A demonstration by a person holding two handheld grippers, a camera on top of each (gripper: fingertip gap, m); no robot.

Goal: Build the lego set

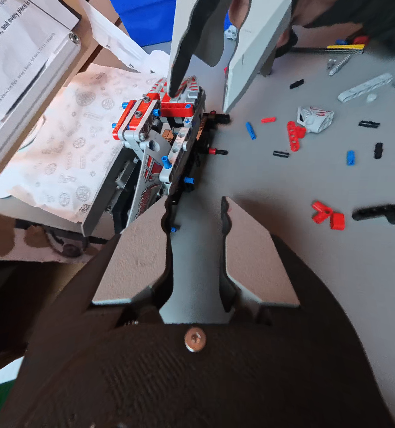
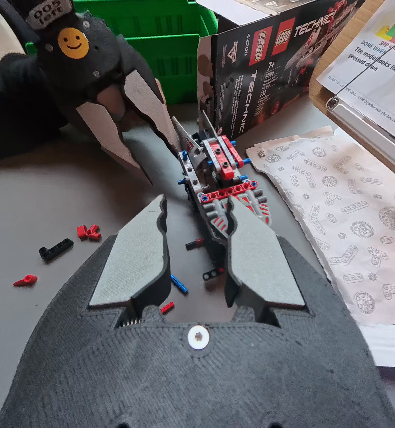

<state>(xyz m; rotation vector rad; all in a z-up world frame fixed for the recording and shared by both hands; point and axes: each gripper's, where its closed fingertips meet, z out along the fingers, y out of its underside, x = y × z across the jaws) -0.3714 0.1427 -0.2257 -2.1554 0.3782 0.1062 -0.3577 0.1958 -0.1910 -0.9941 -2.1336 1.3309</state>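
Observation:
The partly built red, grey and black Lego model (image 1: 145,120) lies on the grey table (image 1: 284,243); it also shows in the right wrist view (image 2: 222,166). My left gripper (image 1: 195,203) is open and empty at the model's rear end, its left fingertip (image 1: 165,206) against the side panel. My right gripper (image 2: 196,201) is open, its right fingertip (image 2: 232,202) resting on the model's grey front panel below the red beam (image 2: 229,191), its other finger off to the side above the table. Nothing is held.
Loose blue pins (image 1: 251,130), a red beam (image 1: 293,136), a white panel (image 1: 316,119), red connectors (image 2: 89,231) and a black beam (image 2: 55,249) lie scattered. The Lego box (image 2: 261,81), green bin (image 2: 164,58), printed paper bag (image 2: 342,220) and a clipboard (image 2: 365,97) flank the model. The left gripper's tips are roughly 7 cm from the right gripper's.

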